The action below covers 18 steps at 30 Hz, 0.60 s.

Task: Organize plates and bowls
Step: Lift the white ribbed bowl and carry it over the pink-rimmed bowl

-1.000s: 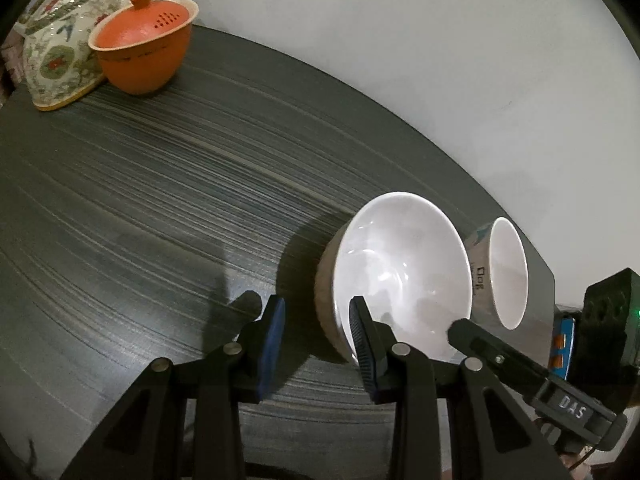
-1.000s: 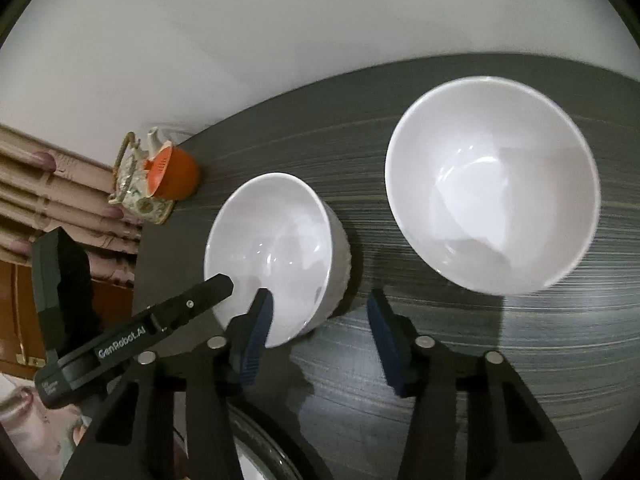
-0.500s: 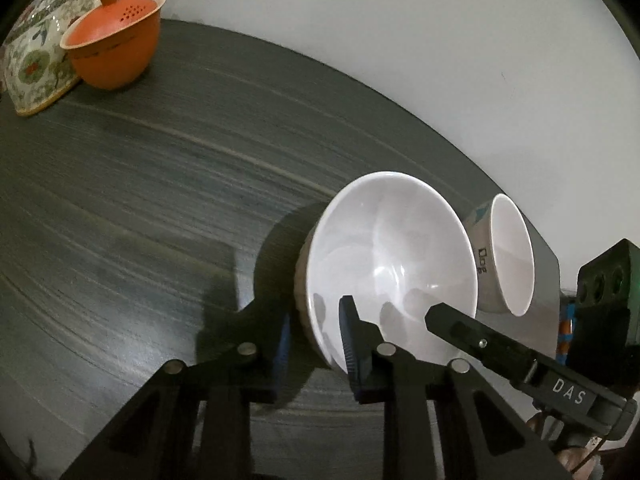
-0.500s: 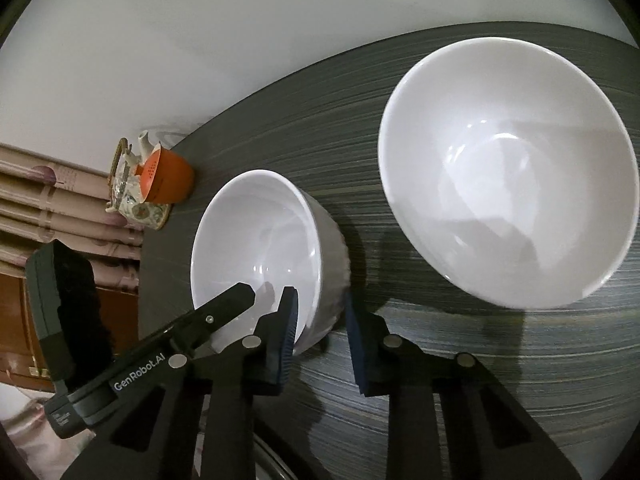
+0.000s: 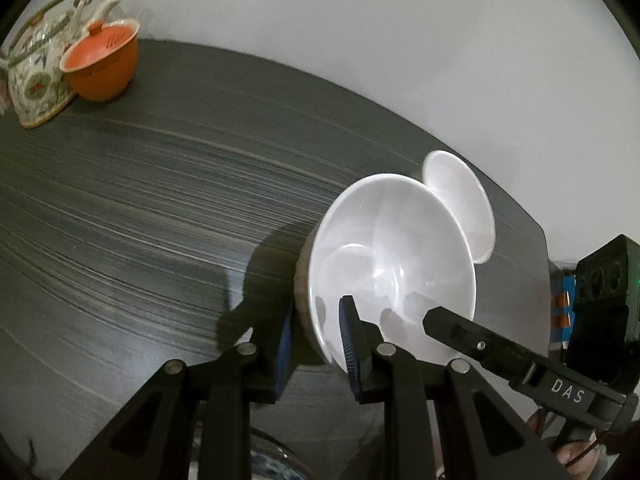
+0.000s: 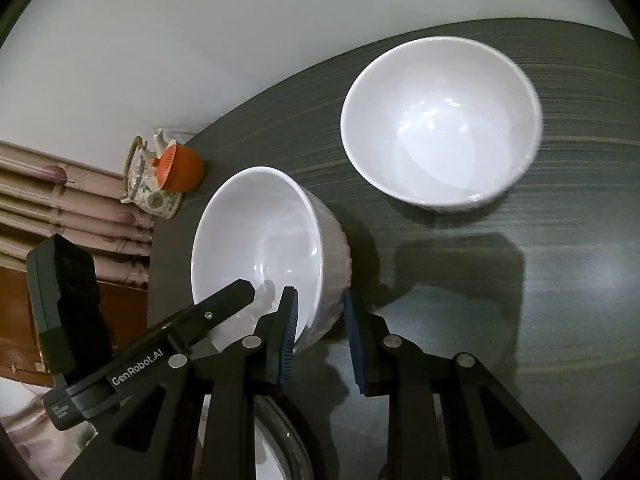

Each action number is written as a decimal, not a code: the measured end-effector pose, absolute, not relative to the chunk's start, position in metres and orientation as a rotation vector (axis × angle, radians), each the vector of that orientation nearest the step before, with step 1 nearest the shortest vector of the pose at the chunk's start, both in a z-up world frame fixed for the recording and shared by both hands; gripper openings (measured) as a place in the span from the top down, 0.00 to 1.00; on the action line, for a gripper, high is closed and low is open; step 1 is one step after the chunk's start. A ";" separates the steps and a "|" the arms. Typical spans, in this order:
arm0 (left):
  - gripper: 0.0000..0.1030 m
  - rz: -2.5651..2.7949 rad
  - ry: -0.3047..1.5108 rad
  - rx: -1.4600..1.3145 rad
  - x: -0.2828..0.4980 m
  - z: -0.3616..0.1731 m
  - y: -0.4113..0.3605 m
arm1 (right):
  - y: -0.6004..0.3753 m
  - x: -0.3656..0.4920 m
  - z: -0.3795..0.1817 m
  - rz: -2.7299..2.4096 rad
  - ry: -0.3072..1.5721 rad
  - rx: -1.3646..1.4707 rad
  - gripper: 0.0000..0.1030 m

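Both the left gripper [image 5: 316,344] and right gripper [image 6: 320,340] pinch the rim of the ribbed white ceramic bowl [image 6: 264,248], seemingly lifted. Beside it, the larger smooth white bowl [image 6: 440,120] waits on the dark striped table [image 6: 560,280]; nesting remains undone.

Dark striped table [image 6: 560,280], bowls [image 6: 440,120], teapot [image 5: 36,76]

Dim, fisheye-warped views; hard shadows, glare inside the white bowls [image 6: 440,120].
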<state>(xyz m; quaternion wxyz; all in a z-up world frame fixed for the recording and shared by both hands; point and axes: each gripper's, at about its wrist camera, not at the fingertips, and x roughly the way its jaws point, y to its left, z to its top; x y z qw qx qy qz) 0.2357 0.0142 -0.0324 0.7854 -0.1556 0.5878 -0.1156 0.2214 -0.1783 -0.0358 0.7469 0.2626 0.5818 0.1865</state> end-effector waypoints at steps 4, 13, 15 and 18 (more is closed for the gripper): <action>0.78 -0.273 1.252 -0.316 0.224 -0.015 0.003 | -0.190 0.204 -0.021 0.403 1.255 0.578 0.77; 0.78 -0.312 1.238 -0.285 0.179 0.023 -0.016 | -0.214 0.161 0.012 0.396 1.200 0.592 0.77; 0.78 -0.327 1.234 -0.272 0.167 0.030 -0.020 | -0.220 0.146 0.019 0.391 1.191 0.585 0.77; 0.78 -0.346 1.226 -0.258 0.148 0.042 -0.025 | -0.228 0.126 0.028 0.381 1.185 0.586 0.77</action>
